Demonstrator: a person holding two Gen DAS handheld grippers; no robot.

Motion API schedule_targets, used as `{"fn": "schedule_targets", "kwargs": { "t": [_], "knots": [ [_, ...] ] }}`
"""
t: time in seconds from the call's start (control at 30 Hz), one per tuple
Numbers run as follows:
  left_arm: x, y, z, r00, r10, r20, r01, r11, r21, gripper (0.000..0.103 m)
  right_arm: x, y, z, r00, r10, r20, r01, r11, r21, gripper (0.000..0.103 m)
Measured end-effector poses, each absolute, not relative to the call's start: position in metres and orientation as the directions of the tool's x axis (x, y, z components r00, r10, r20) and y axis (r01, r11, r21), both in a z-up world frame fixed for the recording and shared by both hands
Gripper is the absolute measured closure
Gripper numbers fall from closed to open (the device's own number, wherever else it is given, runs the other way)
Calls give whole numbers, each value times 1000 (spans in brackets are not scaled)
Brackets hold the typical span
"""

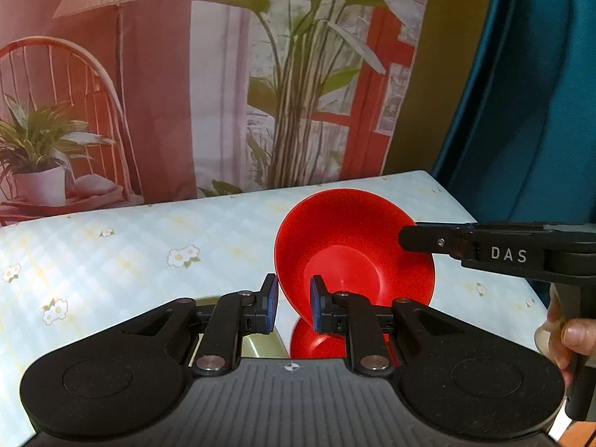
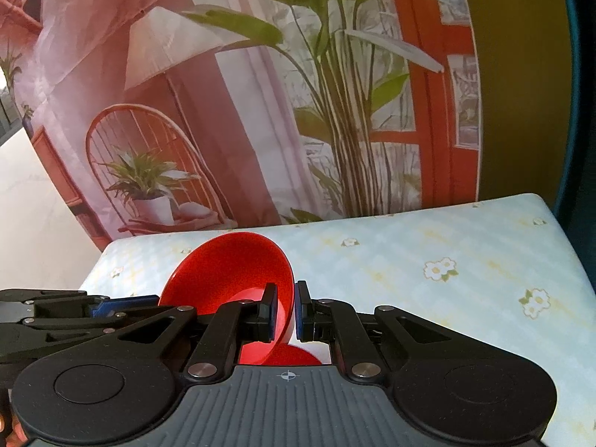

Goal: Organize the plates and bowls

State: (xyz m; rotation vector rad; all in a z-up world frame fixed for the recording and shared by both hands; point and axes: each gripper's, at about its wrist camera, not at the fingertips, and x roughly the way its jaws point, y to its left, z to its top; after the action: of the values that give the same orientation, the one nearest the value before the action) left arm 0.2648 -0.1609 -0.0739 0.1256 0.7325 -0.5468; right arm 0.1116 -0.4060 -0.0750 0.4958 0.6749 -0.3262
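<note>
In the left wrist view, the left gripper has its jaws clamped on the near rim of a tilted red bowl above the flowered desk, while the right gripper reaches in from 3 o'clock to the bowl's far rim. In the right wrist view, the right gripper's jaws are clamped on the bowl's rim at 6 o'clock, with the left gripper at 9 o'clock and a second red dish just below.
</note>
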Motion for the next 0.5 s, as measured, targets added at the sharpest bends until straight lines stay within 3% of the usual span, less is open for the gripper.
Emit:
{"fn": "schedule_targets", "kwargs": {
  "t": [0.5],
  "knots": [
    [243, -153, -89, 558, -461, -690, 538, 834, -122, 83, 82, -389, -83, 710, -123, -693, 445, 842, 307, 93]
  ]
}}
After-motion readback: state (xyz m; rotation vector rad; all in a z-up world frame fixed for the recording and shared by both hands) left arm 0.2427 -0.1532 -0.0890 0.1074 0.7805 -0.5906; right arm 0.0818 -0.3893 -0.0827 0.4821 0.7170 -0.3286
